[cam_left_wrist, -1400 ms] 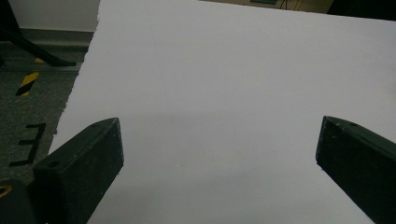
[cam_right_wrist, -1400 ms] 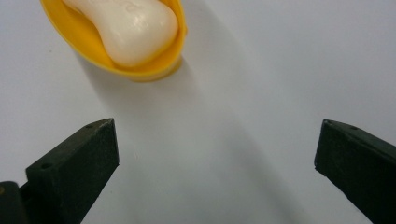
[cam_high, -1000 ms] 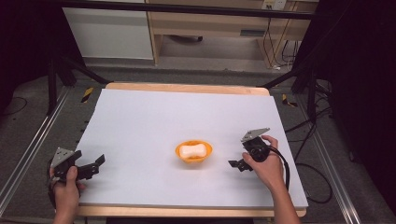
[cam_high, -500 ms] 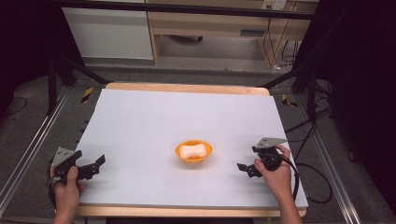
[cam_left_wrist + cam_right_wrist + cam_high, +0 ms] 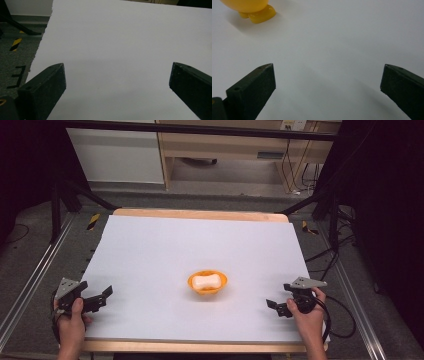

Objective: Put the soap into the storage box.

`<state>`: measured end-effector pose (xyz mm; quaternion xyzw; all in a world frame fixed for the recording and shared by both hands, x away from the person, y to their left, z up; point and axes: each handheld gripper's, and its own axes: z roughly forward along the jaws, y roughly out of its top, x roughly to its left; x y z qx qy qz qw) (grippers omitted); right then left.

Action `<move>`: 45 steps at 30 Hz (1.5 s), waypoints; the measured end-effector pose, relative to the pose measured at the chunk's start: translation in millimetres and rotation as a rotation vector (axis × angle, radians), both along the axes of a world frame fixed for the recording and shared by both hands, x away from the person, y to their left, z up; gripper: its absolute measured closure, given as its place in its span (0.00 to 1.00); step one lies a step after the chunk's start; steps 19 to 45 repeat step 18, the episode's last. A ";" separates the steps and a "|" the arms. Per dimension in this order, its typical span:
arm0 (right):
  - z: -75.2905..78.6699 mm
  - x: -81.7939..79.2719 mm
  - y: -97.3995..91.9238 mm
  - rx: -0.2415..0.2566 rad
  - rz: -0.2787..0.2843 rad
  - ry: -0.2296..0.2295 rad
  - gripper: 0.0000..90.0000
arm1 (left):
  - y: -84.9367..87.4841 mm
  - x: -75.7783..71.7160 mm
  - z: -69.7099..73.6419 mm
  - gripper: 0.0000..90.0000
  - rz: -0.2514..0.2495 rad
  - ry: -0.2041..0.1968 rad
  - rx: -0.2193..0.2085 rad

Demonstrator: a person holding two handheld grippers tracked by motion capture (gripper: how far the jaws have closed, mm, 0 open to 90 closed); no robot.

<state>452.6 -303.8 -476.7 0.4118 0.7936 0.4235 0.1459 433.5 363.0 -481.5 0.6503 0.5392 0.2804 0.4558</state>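
Near the middle of the white table (image 5: 150, 250) sits a small orange bowl (image 5: 207, 283) with a white lump (image 5: 206, 281) in it, can't really tell what that is. Left gripper (image 5: 97, 298) is parked at the near left corner, jaws spread wide over bare tabletop, holding nothing. Right gripper (image 5: 275, 306) sits near the right edge, well apart from the bowl, jaws wide and empty too, pointing toward it.
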 end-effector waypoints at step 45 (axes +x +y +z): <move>-7.9 -16.1 -22.1 0.012 -0.083 -0.052 0.01 | 1.2 -0.6 0.2 0.00 0.020 -0.003 -0.002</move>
